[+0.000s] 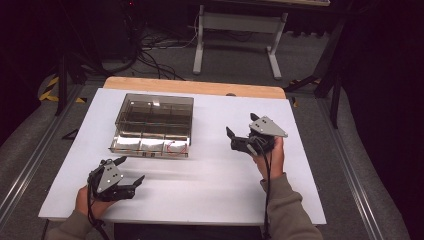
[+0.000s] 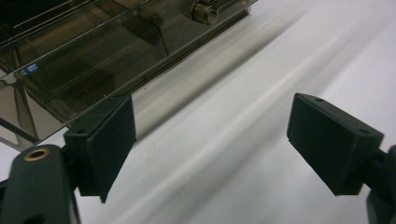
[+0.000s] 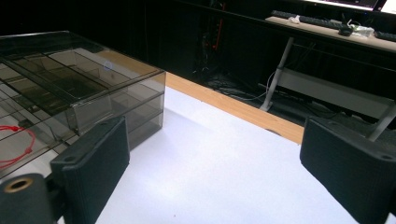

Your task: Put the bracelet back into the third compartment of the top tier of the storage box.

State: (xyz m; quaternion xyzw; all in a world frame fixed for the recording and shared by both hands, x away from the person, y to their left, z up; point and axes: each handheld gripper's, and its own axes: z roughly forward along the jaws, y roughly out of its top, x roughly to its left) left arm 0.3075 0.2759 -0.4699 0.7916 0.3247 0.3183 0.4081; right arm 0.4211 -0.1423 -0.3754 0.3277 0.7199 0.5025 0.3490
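A smoky clear compartment box (image 1: 152, 125) stands on the white table top (image 1: 210, 185), left of centre. My left gripper (image 1: 131, 170) rests near the front left corner, open, its jaws aimed toward the box's front edge. In the left gripper view, nothing lies between the pads of the left gripper (image 2: 212, 130), and the box (image 2: 93, 56) is just beyond them. My right gripper (image 1: 241, 124) is held above the table to the right of the box and is open. The right gripper (image 3: 215, 154) has empty jaws that face the box's side (image 3: 70, 88).
A thin red loop (image 3: 18, 144) lies in a front compartment of the box; it is also visible from above as the red loop (image 1: 175, 147). A wooden strip (image 1: 195, 86) borders the table's far edge. Beyond it stand a white desk frame (image 1: 240, 30) and floor cables.
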